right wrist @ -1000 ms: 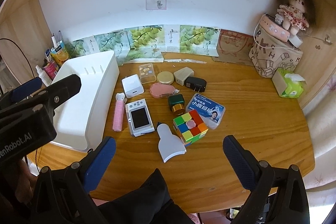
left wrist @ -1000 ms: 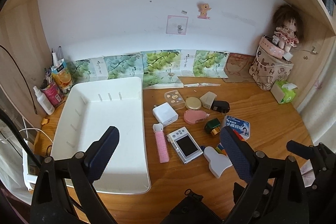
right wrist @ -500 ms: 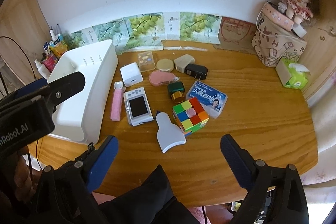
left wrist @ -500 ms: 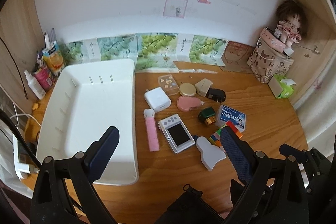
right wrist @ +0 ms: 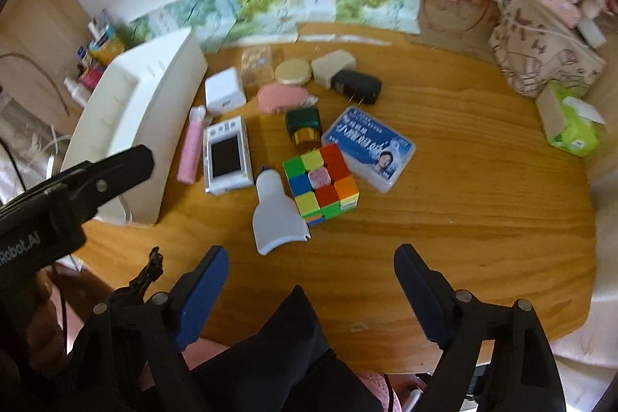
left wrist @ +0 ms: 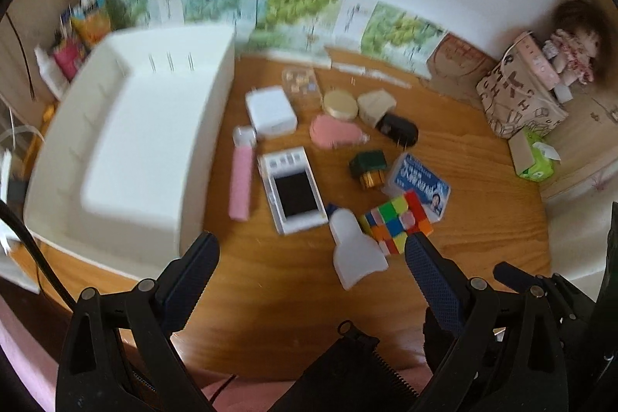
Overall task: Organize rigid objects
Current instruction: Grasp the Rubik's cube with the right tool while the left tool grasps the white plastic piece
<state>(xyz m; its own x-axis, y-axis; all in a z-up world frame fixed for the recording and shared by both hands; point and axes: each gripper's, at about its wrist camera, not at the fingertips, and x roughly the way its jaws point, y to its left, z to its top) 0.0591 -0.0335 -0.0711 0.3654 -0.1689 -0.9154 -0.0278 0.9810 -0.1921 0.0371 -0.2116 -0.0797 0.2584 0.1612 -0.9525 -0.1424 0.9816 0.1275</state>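
Observation:
A cluster of small rigid objects lies on the wooden desk: a Rubik's cube (right wrist: 320,182), a white scraper-shaped piece (right wrist: 275,214), a white camera (right wrist: 226,155), a pink stick (right wrist: 189,145), a blue-labelled box (right wrist: 369,147), a green-gold jar (right wrist: 304,127), a black charger (right wrist: 357,86) and a white charger (right wrist: 224,90). An empty white tray (left wrist: 127,141) stands to their left. My left gripper (left wrist: 309,259) is open, above the desk's near edge. My right gripper (right wrist: 309,267) is open, near the front edge, below the cube.
A patterned bag with a doll (left wrist: 529,87) and a green tissue pack (right wrist: 571,124) stand at the back right. Bottles and packets (left wrist: 73,41) stand at the back left behind the tray. The left gripper's body (right wrist: 65,195) shows at the left of the right wrist view.
Both grippers have moved forward and down toward the objects, which now look larger and nearer. Nothing on the desk has moved. Both stay open.

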